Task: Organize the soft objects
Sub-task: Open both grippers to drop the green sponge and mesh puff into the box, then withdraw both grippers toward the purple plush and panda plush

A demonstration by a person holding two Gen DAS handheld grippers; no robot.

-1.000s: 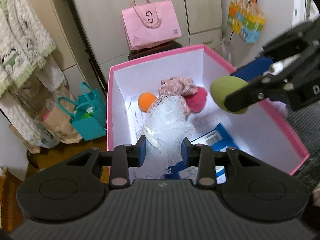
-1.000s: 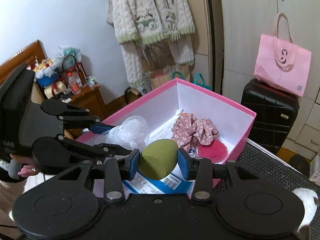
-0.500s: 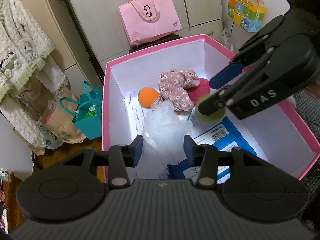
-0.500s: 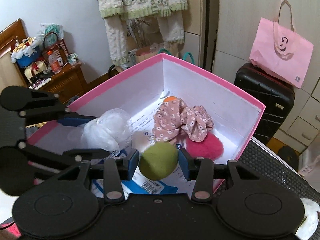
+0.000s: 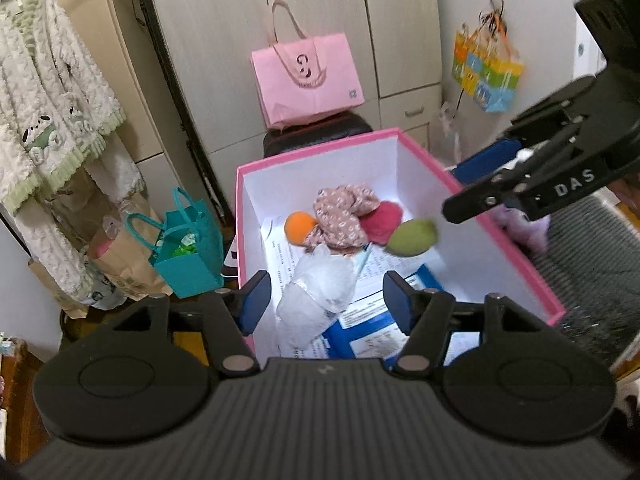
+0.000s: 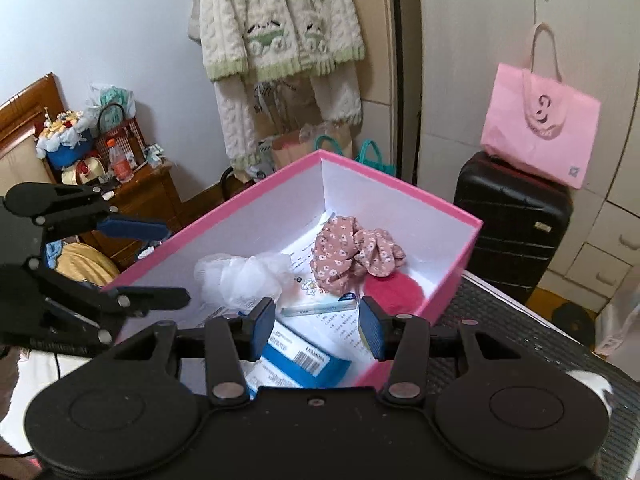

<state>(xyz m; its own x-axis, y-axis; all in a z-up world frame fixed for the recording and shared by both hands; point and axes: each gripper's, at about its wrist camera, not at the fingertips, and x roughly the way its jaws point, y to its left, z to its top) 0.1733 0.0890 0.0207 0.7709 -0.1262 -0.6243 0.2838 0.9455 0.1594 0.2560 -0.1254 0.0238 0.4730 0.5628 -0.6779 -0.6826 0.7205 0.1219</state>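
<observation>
Left wrist view: my left hand-held gripper [image 5: 326, 300] has just been opening, its jaws parted clear of the white mesh bath pouf [image 5: 320, 292] lying in the pink box [image 5: 516, 264], dropped there for sorting. My right hand-held gripper [image 6: 318, 322], also just opening, stands empty. Only this view shows the green sponge [image 5: 412, 237] and orange ball [image 5: 300, 227] farther in.
</observation>
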